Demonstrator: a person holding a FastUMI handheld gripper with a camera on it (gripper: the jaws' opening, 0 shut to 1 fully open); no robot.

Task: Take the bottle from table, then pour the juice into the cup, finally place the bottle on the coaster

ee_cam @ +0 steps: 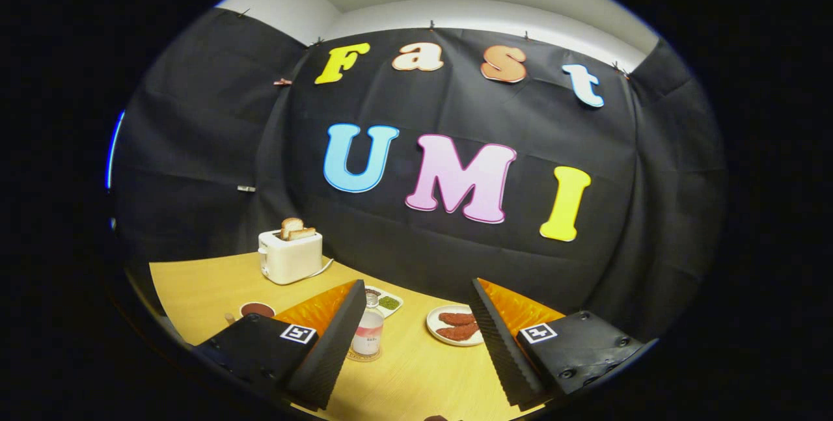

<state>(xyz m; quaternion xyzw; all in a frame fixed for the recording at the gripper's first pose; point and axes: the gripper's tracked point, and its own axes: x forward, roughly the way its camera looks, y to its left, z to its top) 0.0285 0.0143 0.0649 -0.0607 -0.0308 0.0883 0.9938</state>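
gripper: fingers wide apart, holding nothing | bottle: upright on the coaster, just ahead by the left finger | step: last one looks done, only backing away remains | cup: holds dark juice, further left | beyond: plate, toaster

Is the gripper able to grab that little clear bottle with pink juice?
Probably yes: the small clear bottle of pink juice stands just ahead of the open gripper, beside one finger, with nothing between.
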